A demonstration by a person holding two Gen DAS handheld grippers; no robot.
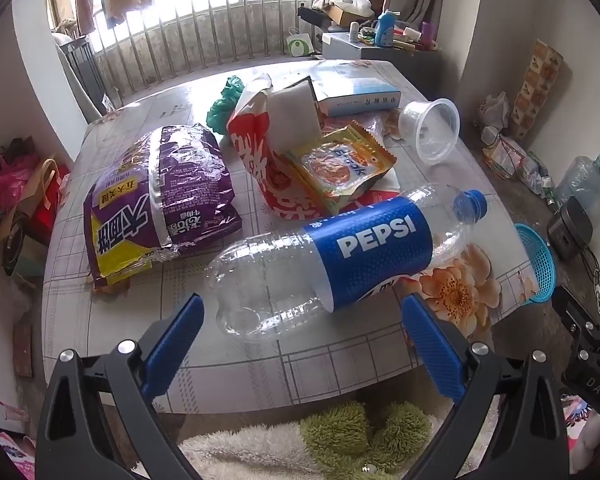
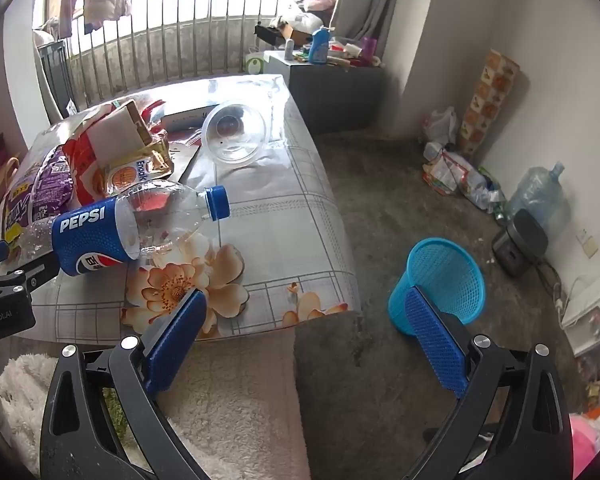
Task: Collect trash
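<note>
Pepsi bottle base hidden behind the left gripper, itself edge-cropped

On the counter the bottle lies at frame centre, snack bags left of it, the cup upper right, the basket on the floor at right.

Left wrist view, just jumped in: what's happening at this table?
Trash collection looks barely started. The left tool is open, fingers on either side of the base of an empty Pepsi bottle lying on the table, not gripping it. The right tool is open and empty near the table edge. The blue basket stands on the floor.
</note>
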